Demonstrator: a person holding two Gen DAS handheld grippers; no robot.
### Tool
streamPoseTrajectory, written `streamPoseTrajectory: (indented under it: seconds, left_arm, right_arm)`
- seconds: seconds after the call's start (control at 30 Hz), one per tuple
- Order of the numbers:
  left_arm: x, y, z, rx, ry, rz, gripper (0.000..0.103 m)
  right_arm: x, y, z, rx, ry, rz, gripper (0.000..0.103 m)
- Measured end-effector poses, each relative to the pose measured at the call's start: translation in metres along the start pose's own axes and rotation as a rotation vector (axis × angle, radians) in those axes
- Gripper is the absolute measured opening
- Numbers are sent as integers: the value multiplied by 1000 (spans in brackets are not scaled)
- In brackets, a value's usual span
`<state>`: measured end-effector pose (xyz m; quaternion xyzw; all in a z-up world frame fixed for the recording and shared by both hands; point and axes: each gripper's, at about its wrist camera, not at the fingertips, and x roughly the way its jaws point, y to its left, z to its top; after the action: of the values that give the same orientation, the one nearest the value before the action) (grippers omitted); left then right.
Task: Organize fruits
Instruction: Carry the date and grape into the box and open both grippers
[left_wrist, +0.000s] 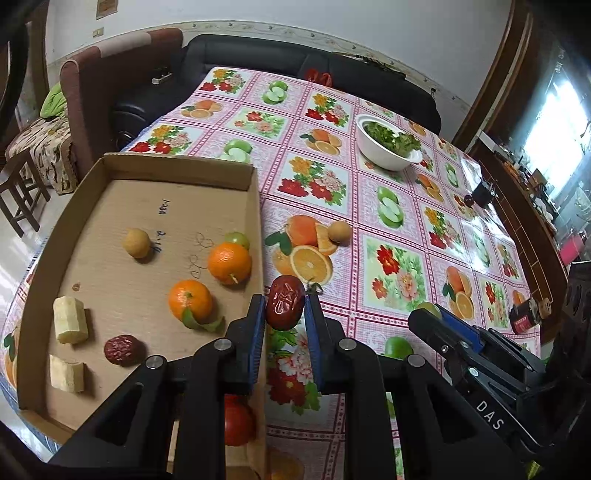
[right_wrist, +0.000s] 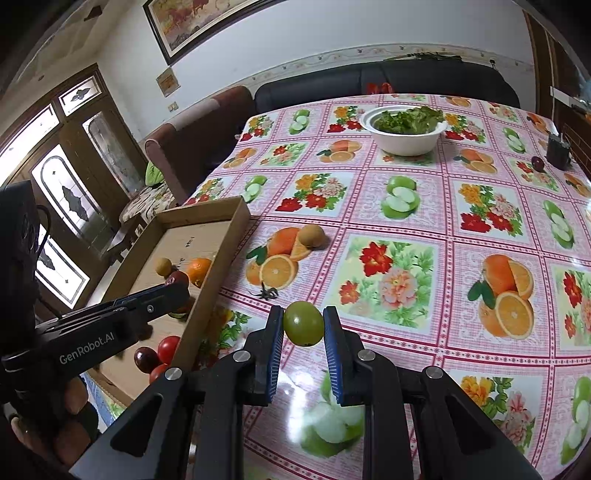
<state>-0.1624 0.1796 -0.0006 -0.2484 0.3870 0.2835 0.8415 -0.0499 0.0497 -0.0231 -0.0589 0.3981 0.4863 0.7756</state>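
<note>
My left gripper (left_wrist: 285, 308) is shut on a wrinkled dark red date (left_wrist: 284, 301), held just past the right wall of the cardboard tray (left_wrist: 177, 168). Two oranges (left_wrist: 229, 263), a tan round fruit (left_wrist: 136, 242), a second date (left_wrist: 120, 349), pale peeled pieces (left_wrist: 70, 320) and a small green fruit (left_wrist: 238, 239) lie in the tray. My right gripper (right_wrist: 303, 325) is shut on a small green fruit (right_wrist: 303, 323) above the tablecloth, right of the tray (right_wrist: 210, 291). A tan round fruit (right_wrist: 311, 235) rests loose on the cloth.
A white bowl of leafy greens (right_wrist: 404, 127) stands at the far side of the fruit-patterned table. A small dark red fruit (right_wrist: 537, 163) and a black box (right_wrist: 558, 151) sit at the far right edge. Red tomatoes (right_wrist: 168, 347) lie at the tray's near end. A black sofa backs the table.
</note>
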Motion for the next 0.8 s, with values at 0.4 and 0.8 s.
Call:
streamPoseTrajectory:
  seconds: [0.4,0.8]
  left_arm:
    - [-1,31,11,-41,-12,48,19]
    - [-2,64,24,-86,-24,91,19]
  right_arm:
    - [16,33,15,-57,10,40,22]
    - [38,67,31,-105,28,91,22]
